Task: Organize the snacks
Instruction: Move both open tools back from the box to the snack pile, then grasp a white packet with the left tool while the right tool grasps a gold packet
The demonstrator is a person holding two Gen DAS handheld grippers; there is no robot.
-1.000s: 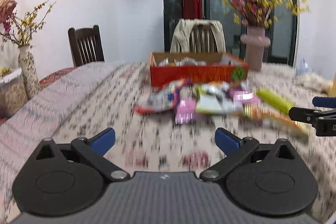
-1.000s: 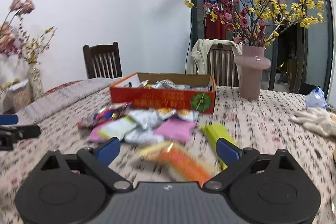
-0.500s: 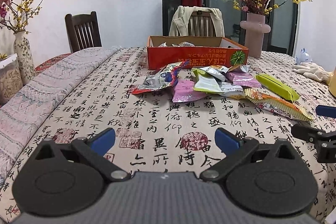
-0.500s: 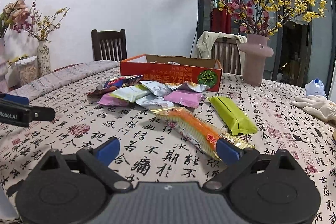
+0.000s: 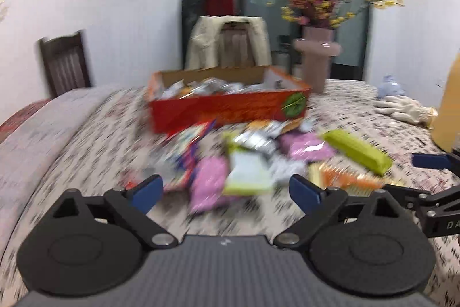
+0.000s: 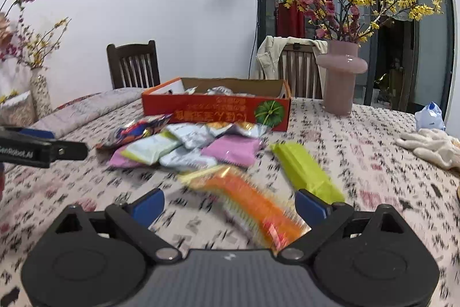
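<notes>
Your right gripper (image 6: 228, 207) stood wide open and empty, the long orange snack packet (image 6: 250, 203) between its jaws, long axis running diagonally away to the left. Your left gripper (image 5: 227, 192), jaws just closing slightly but open, held nothing, the pink packet (image 5: 208, 183) just ahead.

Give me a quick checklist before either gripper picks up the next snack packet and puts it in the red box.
1. Left gripper open, nothing between the jaws, which have just been closing a little: ok.
2. Right gripper open, unloaded: ok.
3. Orange packet lying between the right gripper's fingers: ok.
4. Red box open-topped with room visible: ok.
5. Left target, pink packet, sharply seen: not ok, blurred.
6. Grippers clear of each other: ok.
</notes>
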